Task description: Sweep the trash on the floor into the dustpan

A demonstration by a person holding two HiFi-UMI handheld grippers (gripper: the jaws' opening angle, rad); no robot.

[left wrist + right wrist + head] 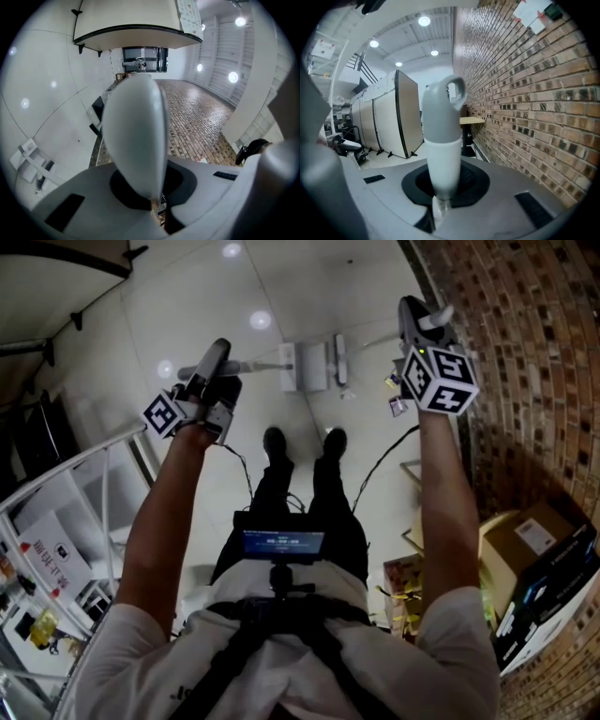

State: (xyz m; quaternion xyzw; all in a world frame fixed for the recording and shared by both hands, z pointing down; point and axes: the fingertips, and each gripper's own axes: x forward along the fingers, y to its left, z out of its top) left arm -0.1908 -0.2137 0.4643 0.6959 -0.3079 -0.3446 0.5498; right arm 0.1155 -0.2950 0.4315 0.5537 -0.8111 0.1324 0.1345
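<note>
My left gripper [217, 357] is clamped tight on the smooth, rounded grey dustpan handle [133, 140]. The white, boxy dustpan [305, 367] sits on the glossy floor [234, 296]; I can't tell what it holds. My right gripper [417, 315] grips the broom handle [440, 140], grey with a looped end. Small scraps [397, 407] lie near the brick wall [525, 381].

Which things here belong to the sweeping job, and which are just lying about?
Job: dustpan, its handle in the left gripper; broom, its handle in the right gripper; trash scraps on floor.
Lying about: cardboard box; white shelving.
</note>
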